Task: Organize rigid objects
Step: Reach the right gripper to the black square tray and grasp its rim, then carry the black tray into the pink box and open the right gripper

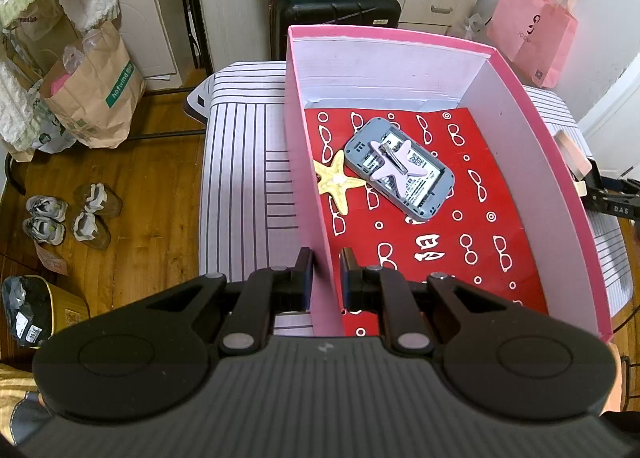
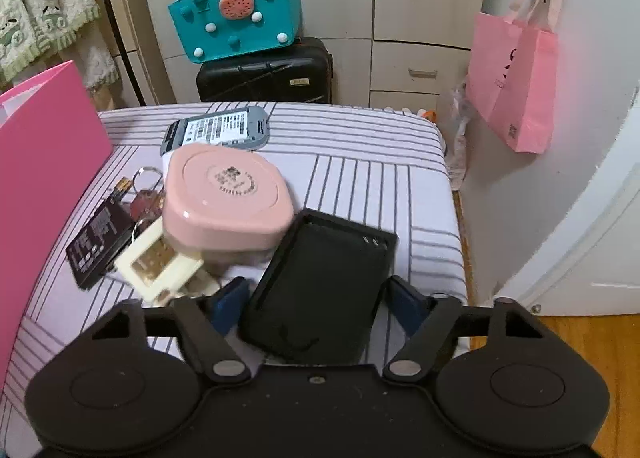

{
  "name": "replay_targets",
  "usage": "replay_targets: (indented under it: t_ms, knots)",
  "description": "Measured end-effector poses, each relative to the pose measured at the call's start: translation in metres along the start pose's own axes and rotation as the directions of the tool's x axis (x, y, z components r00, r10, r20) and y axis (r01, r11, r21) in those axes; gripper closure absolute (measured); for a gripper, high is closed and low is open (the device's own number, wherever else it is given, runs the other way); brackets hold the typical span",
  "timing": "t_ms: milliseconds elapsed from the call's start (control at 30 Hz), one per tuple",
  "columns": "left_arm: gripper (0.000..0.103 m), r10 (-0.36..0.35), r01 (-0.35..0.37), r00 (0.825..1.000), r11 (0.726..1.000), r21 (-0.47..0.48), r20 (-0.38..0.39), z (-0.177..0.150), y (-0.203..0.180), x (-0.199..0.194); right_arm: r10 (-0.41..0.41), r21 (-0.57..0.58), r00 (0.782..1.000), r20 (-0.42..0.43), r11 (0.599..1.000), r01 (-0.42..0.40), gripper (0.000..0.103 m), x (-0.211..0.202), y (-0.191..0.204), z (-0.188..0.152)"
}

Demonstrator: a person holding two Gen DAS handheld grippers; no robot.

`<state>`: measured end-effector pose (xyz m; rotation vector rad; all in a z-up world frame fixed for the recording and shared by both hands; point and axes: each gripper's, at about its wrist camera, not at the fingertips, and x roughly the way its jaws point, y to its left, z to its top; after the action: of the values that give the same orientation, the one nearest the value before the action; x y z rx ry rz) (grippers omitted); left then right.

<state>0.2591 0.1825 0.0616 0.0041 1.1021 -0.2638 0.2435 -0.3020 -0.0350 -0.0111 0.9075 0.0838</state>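
Your left hand-held gripper (image 1: 325, 276) is pinching the near left wall of the pink box (image 1: 532, 130), one finger outside and one inside. On the box's red patterned floor lies a grey device shell (image 1: 400, 170) with a lilac starfish clip (image 1: 394, 168) on top and a yellow starfish (image 1: 335, 182) touching its left edge. Your right hand-held gripper (image 2: 318, 300) grips a black battery cover (image 2: 320, 290) between its fingers. Just beside it on the striped surface (image 2: 380, 186) sit a pink container (image 2: 226, 198), a cream clip (image 2: 160, 262), a black battery (image 2: 98, 242) and another grey shell (image 2: 218, 132).
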Motion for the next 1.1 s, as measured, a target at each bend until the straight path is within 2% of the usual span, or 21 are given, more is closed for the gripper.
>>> replay_targets:
  t_ms: [67, 300, 433, 567, 700, 867, 1100]
  knots:
    - [0.09, -0.002, 0.002, 1.0, 1.0, 0.001, 0.0, 0.0, 0.0, 0.0, -0.009, 0.004, 1.0, -0.017, 1.0, 0.009, 0.033, -0.007, 0.0, -0.005]
    - [0.09, 0.002, -0.002, 1.0, 1.0, 0.012, -0.006, 0.001, -0.001, 0.0, 0.008, 0.0, 0.998, -0.064, 1.0, -0.008, 0.033, -0.018, 0.001, -0.018]
    - [0.09, 0.022, -0.02, 0.999, 0.999, 0.05, -0.04, 0.006, -0.008, 0.001, -0.019, 0.004, 0.999, -0.035, 1.0, 0.019, 0.036, -0.015, 0.003, -0.016]
    - [0.092, 0.063, -0.054, 0.995, 0.992, 0.115, -0.078, 0.01, -0.016, 0.003, -0.073, -0.048, 0.997, -0.022, 0.996, 0.072, 0.036, -0.019, 0.009, -0.011]
    - [0.095, 0.11, -0.092, 0.99, 0.979, 0.18, -0.093, 0.011, -0.025, 0.002, -0.072, -0.051, 0.997, -0.002, 0.996, 0.071, 0.036, -0.039, 0.009, -0.009]
    - [0.095, 0.13, -0.112, 0.989, 0.972, 0.208, -0.075, 0.009, -0.028, 0.0, -0.04, -0.046, 0.999, 0.032, 0.998, 0.041, 0.036, -0.066, 0.017, -0.009]
    - [0.095, 0.137, -0.119, 0.988, 0.966, 0.229, -0.067, 0.009, -0.03, 0.001, 0.083, -0.088, 0.994, 0.07, 0.993, -0.077, 0.036, -0.101, 0.056, 0.006]
